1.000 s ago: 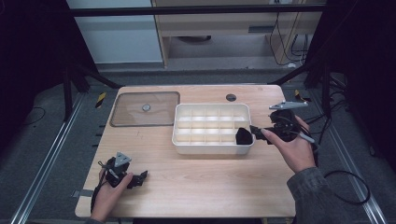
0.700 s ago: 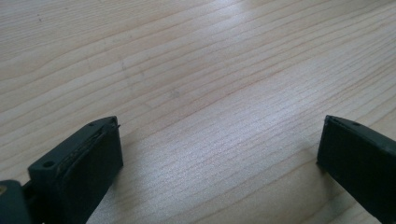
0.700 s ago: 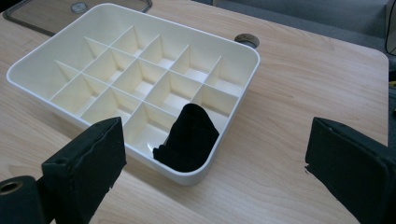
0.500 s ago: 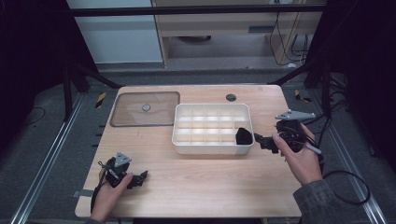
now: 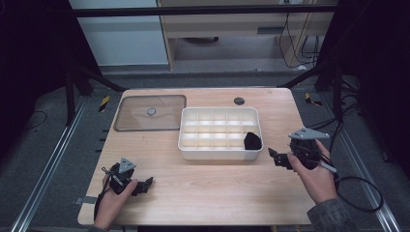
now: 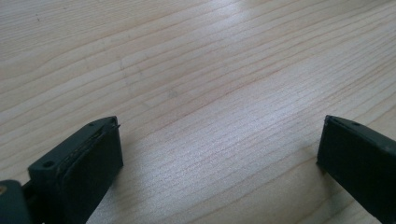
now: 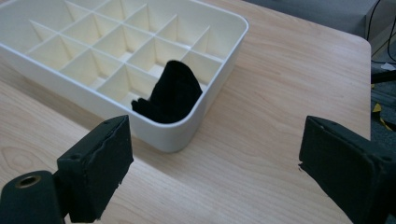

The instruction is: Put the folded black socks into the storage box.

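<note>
Table (image 5: 212, 183): R gripper (image 5: 276, 157) backed off tray (image 5: 220, 153).

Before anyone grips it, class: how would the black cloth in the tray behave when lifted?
The black cloth slumps in folds against the tray corner, so probably floppy and light. It would likely droop from the jaws, perhaps snagging a divider. Breakage seems unlikely.

Black cloth (image 7: 173, 93), cream divided tray (image 5: 191, 145), pale wood-grain table (image 5: 217, 193), black tongs (image 7: 210, 154)
</note>
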A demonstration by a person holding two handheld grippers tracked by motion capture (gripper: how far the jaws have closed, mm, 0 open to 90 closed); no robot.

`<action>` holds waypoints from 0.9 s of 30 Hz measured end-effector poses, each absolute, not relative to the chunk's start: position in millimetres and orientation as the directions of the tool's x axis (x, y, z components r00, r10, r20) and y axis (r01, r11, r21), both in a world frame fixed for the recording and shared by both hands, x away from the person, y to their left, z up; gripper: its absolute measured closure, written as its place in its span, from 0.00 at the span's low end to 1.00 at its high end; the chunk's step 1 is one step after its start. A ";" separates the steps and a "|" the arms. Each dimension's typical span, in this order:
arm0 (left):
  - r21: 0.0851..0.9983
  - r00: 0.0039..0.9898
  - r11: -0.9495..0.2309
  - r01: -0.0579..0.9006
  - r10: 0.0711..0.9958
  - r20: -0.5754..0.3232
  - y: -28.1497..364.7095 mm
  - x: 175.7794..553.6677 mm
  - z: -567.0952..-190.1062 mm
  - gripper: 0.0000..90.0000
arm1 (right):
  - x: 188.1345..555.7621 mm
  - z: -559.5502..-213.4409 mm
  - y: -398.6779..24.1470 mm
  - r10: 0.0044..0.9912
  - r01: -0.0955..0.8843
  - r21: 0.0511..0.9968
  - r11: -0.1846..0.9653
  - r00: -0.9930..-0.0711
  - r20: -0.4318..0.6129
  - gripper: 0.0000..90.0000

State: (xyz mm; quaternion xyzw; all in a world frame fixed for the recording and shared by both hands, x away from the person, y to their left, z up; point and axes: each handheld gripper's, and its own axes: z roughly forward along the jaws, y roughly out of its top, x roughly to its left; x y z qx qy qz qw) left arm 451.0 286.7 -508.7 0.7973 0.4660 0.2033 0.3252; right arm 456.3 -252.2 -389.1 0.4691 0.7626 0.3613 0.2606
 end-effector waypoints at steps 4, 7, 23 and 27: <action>0.708 0.483 -0.354 0.611 0.875 0.021 286.6 450.8 -508.7 0.00 | 452.3 -403.7 -256.8 0.905 0.537 0.787 0.303 -0.421 -0.062 0.11; 0.708 0.483 -0.354 0.611 0.875 0.021 286.6 450.8 -508.7 0.00 | 449.9 -411.6 -259.3 0.905 0.547 0.780 0.304 -0.420 -0.059 0.12; 0.708 0.484 -0.355 0.611 0.875 0.021 286.4 450.5 -508.7 0.00 | 440.1 -452.9 -262.5 0.903 0.605 0.734 0.308 -0.429 -0.025 0.12; 0.710 0.482 -0.352 0.610 0.876 0.019 286.0 450.4 -508.9 0.00 | 438.8 -461.7 -263.4 0.902 0.617 0.723 0.311 -0.432 -0.020 0.12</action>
